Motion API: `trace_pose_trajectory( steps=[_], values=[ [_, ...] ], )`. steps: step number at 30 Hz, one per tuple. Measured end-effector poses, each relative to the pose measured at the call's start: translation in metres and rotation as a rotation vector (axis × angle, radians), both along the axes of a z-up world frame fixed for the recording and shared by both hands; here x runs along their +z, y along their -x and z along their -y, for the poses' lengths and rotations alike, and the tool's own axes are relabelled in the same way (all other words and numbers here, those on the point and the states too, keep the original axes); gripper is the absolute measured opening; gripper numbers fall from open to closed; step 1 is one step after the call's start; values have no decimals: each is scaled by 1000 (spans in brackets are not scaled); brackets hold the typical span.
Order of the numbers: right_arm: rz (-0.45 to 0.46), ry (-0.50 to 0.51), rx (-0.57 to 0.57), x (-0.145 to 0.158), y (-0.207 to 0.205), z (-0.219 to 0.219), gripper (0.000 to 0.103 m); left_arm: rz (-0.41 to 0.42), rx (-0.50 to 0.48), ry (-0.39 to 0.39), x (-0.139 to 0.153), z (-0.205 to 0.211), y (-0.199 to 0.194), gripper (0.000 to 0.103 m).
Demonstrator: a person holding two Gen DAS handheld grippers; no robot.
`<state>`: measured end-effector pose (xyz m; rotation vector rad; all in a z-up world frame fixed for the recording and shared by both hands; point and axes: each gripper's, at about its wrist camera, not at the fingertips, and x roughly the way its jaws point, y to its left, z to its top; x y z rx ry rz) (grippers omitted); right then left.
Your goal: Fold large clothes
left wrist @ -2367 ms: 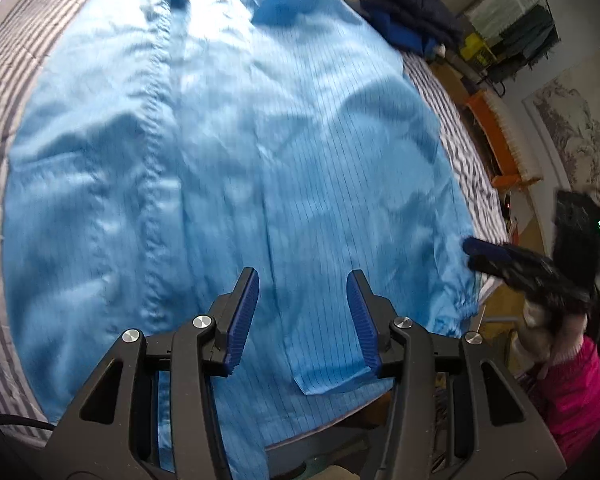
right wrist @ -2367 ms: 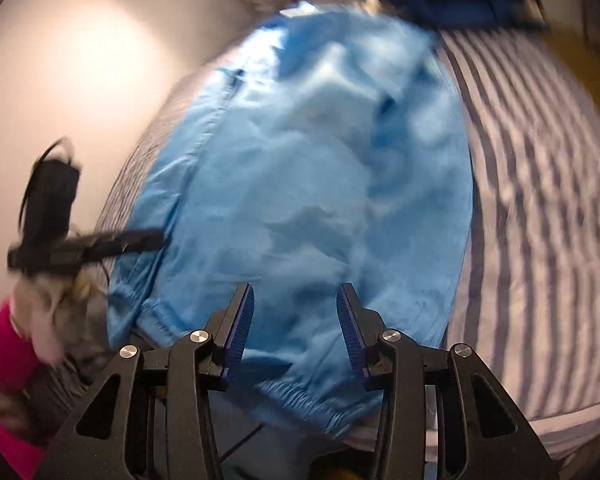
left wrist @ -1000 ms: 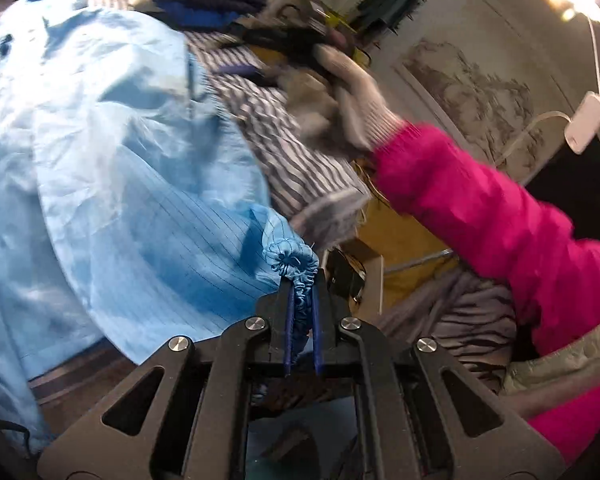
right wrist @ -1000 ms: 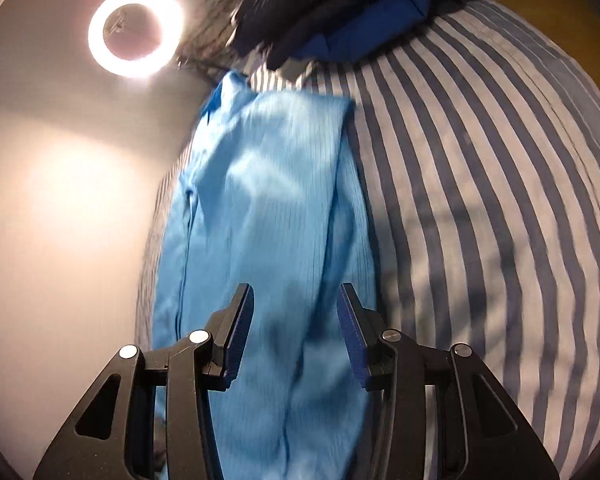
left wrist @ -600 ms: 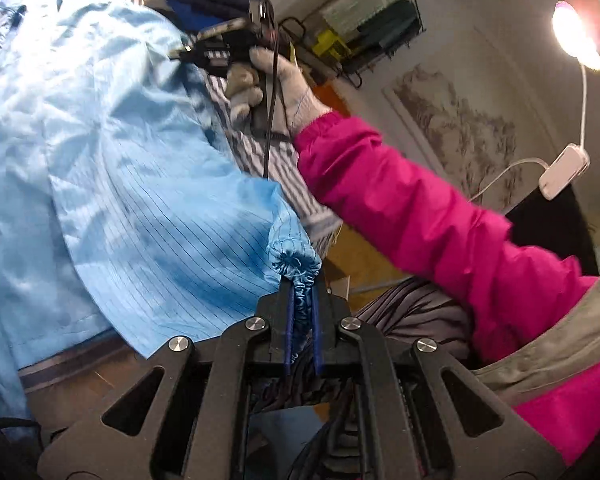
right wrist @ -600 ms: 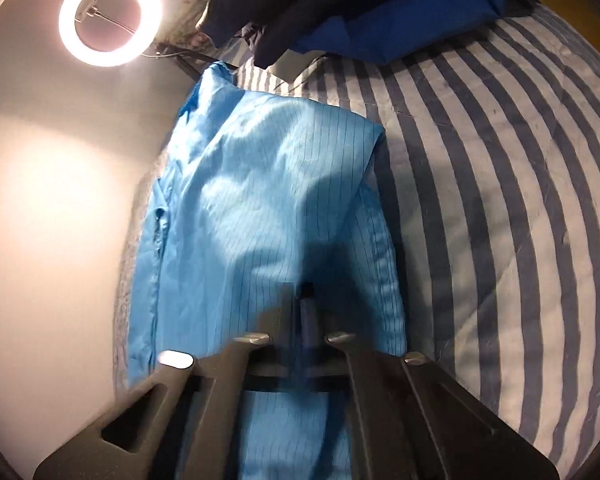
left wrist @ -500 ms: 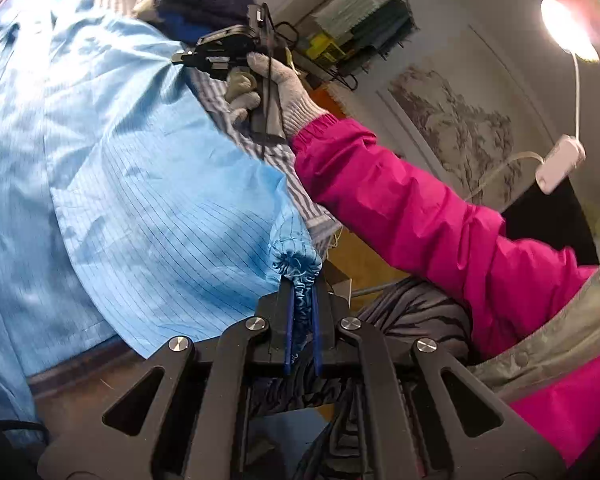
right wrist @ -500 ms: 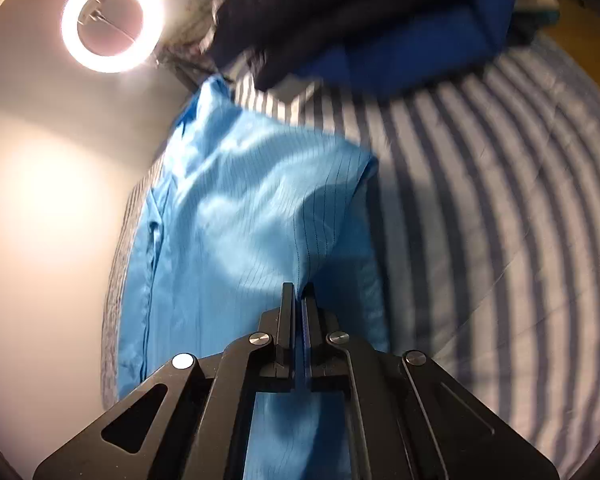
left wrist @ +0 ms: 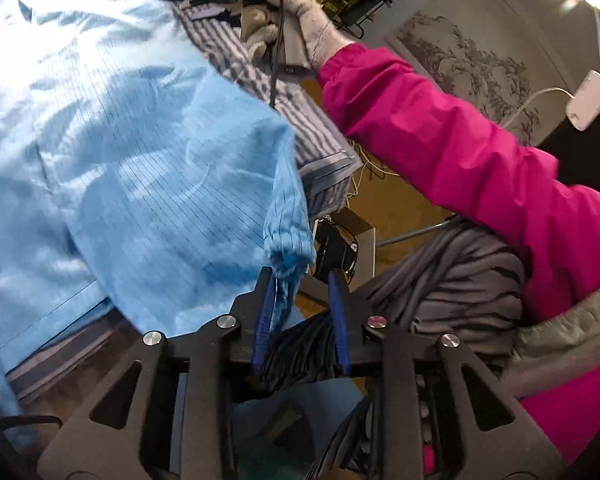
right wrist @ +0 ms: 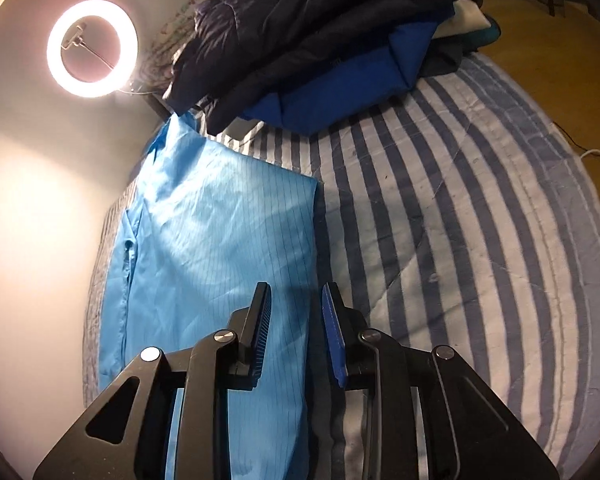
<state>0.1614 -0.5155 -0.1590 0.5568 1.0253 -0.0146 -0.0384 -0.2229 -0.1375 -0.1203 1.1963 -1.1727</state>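
A large light-blue pinstriped garment (left wrist: 112, 152) lies spread on a striped bed (left wrist: 324, 148). Its gathered sleeve cuff (left wrist: 288, 256) hangs at the bed's near corner, between the blue pads of my left gripper (left wrist: 300, 280). That gripper's jaws are opening: the cuff still brushes the left pad, and the right pad stands clear of it. In the right wrist view the garment (right wrist: 220, 240) lies flat with a folded right edge. My right gripper (right wrist: 296, 300) hovers over that edge with its jaws opening and nothing pinched between them.
A stack of dark and royal-blue folded clothes (right wrist: 324, 48) sits at the far end of the striped bed (right wrist: 480, 220). A ring light (right wrist: 91, 48) glows by the wall. A pink sleeve (left wrist: 460, 152) and gloved hand (left wrist: 296, 12) reach across on the right.
Both grippers were shut on the fabric half a second ago and have since parted their jaws. The cuff has slipped down against the left pad. The fold edge lies flat under the right gripper.
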Motion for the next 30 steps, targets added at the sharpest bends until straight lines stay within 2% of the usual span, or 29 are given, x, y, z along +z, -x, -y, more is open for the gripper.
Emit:
trace_pose_trajectory(
  steps=[2,6,12,14,17,20,25,27,30],
  values=[
    [9,23,16,11,10,1,26,20,4,-4,7,-6,1,37],
    [55,43,95,44,28,-6,26,80,-44,-16,18,3,16,38],
    [174,47,193,115,107,-5,26,89,-68,-8,28,-6,17,38],
    [189,74,231,131,133,-16,26,77,-61,-4,30,-13,15,38],
    [206,102,276,143,168,-37,26,118,-48,-24,37,-26,13,38],
    [128,128,254,131,194,-57,26,123,19,-74,29,-43,-1,38],
    [-42,102,151,72,218,-76,26,-19,183,-96,-3,-68,-58,38],
    [-80,76,97,52,223,-74,26,-34,223,-106,-14,-68,-77,38],
    [-82,61,-18,22,233,-62,26,-88,271,-90,-27,-63,-101,38]
  ],
)
